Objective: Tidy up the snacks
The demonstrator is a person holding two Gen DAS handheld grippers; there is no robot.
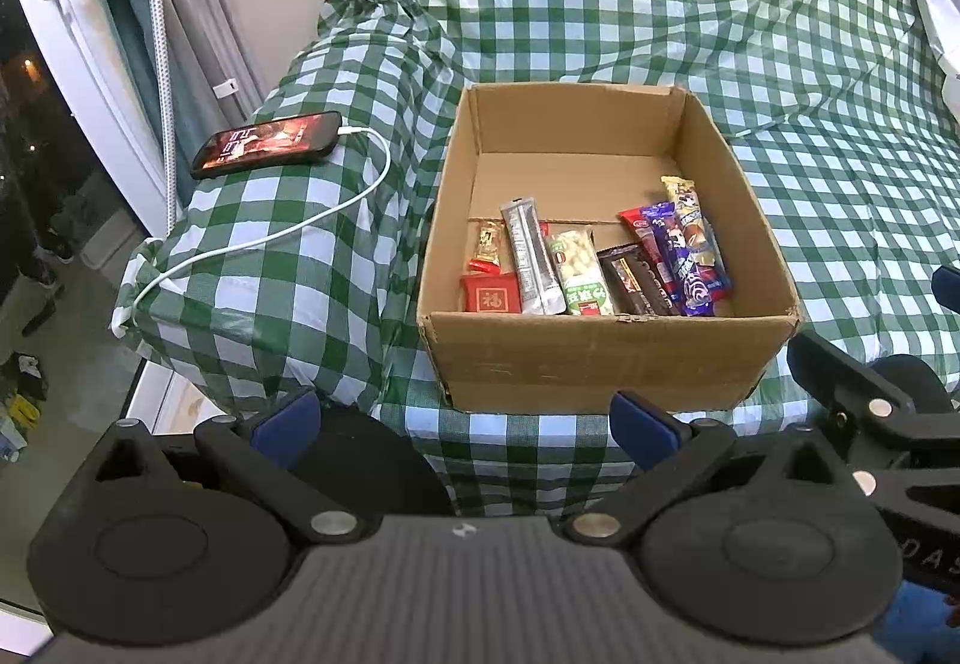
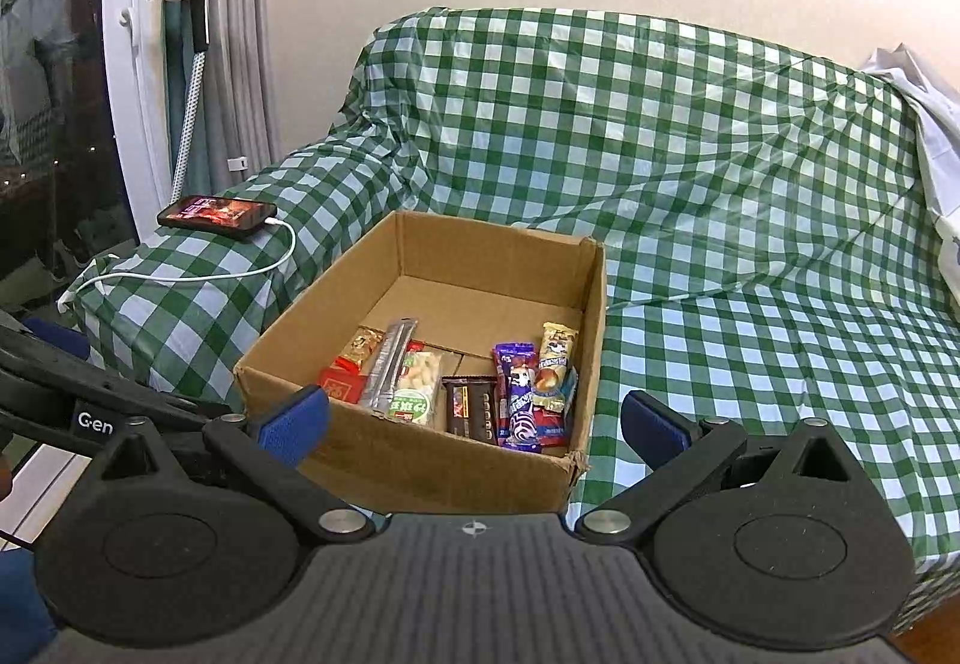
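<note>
An open cardboard box (image 1: 606, 364) (image 2: 420, 460) sits on a sofa covered in green-and-white check cloth. Several snack packs lie in a row along its near wall: a red square pack (image 1: 489, 293), a silver stick (image 1: 528, 259) (image 2: 390, 367), a green-and-white pack (image 1: 579, 274) (image 2: 416, 388), a dark chocolate bar (image 1: 636, 283) (image 2: 471, 404), a purple bar (image 1: 681, 259) (image 2: 521, 400). My left gripper (image 1: 465, 427) hangs open just short of the box's near wall, nothing between its fingers. My right gripper (image 2: 474, 424) is open too, empty, in front of the box's near right corner.
A lit phone (image 1: 267, 144) (image 2: 216, 212) lies on the sofa arm with a white charging cable (image 1: 270, 238) trailing off the arm. A window frame and curtains stand at the left. The checked seat (image 2: 750, 364) stretches to the right of the box. The right gripper's body (image 1: 882, 412) shows at the left wrist view's right edge.
</note>
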